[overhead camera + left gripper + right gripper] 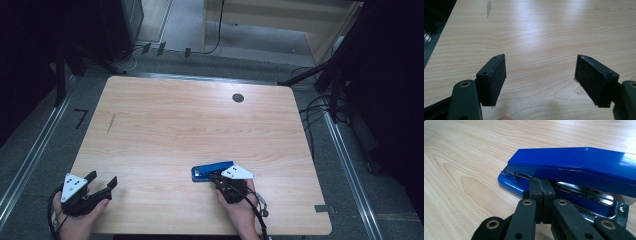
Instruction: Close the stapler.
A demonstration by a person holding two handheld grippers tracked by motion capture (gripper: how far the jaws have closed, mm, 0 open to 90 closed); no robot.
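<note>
A blue stapler (pixel 212 171) lies on the wooden table (pixel 200 120) near its front edge, right of centre. My right gripper (pixel 216 176) comes at it from the near side. In the right gripper view the jaws are shut pad to pad with nothing between them, and my right gripper (pixel 541 187) has its tips against the stapler's (pixel 574 162) long side, at the gap between the top arm and the base. My left gripper (pixel 103 179) rests at the table's front left corner. It stands open in the left gripper view (pixel 541 75), with bare wood between the pads.
A dark round grommet (pixel 238 98) sits near the table's far edge and a thin dark streak (pixel 110 123) marks its left side. Cables (pixel 320 107) and black stand legs lie on the floor to the right. The table's front edge is just below both hands.
</note>
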